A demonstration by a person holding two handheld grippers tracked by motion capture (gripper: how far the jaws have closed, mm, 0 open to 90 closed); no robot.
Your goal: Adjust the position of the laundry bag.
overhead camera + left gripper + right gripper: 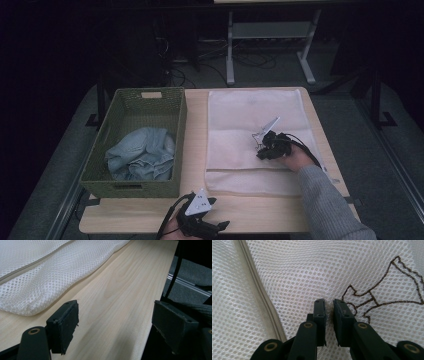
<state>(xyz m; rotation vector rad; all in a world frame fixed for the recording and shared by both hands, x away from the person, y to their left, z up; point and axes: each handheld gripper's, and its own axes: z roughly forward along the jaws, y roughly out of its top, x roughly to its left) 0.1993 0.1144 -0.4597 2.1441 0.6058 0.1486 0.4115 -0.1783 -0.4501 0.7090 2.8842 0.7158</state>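
From where I stand, the wooden table (250, 212) carries two big things. The white mesh laundry bag (250, 120) lies flat across its right half, and the green woven basket (107, 150) sits at about nine o'clock from the bag, with crumpled blue denim clothing (142, 152) inside.

The bag's zipper (259, 295) runs across near its front edge; in the right gripper view it passes at ten o'clock from the jaw tips. A brown outline drawing (387, 285) sits on the mesh at two o'clock.

The right gripper (329, 302) is down on the bag, jaws nearly closed, with a small fold of mesh seemingly pinched in the narrow gap between them. I'd judge it is gathering the top layer to lift it. To do this well, it should grip only the upper sheet, firmly, and raise it slowly so the weave doesn't slip out.

The left gripper (112, 327) hovers at six o'clock by the table's front edge, jaws spread wide and holding nothing, with the bag's near corner at eleven o'clock from it. It looks well placed to come in and steady the bag's edge near the zipper while the right one lifts.
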